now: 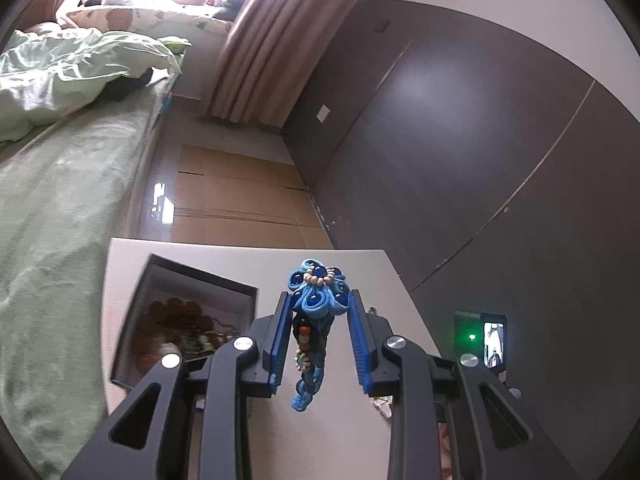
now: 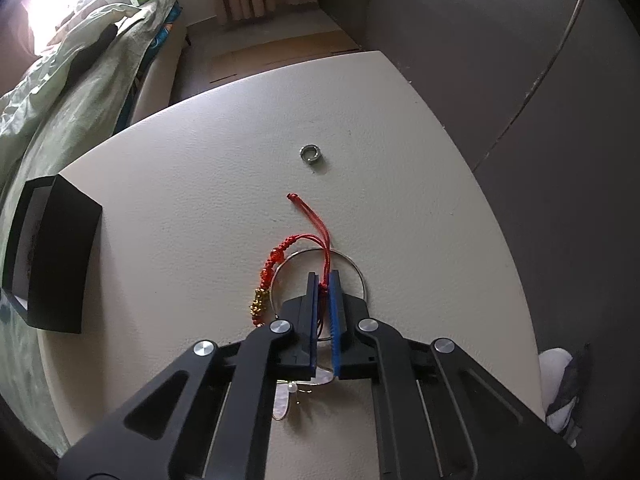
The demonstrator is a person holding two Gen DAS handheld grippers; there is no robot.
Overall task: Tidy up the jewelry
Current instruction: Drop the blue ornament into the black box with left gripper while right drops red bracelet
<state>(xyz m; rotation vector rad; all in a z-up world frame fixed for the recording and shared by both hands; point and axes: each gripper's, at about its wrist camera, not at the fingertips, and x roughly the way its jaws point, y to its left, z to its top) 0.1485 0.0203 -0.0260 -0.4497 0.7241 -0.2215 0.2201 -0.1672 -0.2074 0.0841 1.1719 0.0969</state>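
Observation:
In the left wrist view my left gripper [image 1: 318,300] is shut on a blue fabric flower bracelet [image 1: 316,296] with dark blue stones and beads. Its tail hangs down between the fingers, above the white table [image 1: 320,432]. A black jewelry box [image 1: 192,312] with beaded pieces inside stands open to the left. In the right wrist view my right gripper [image 2: 323,280] is shut on the red cord of a red braided bracelet [image 2: 280,264] with gold beads, which lies on the table over a thin silver bangle [image 2: 352,268]. A small silver ring [image 2: 310,153] lies farther ahead.
The black box [image 2: 48,256] sits at the table's left edge in the right wrist view. A pearl hair clip [image 2: 286,396] lies under my right gripper. A phone [image 1: 486,344] with a green light stands at the right. A bed with green bedding [image 1: 52,200] is left of the table.

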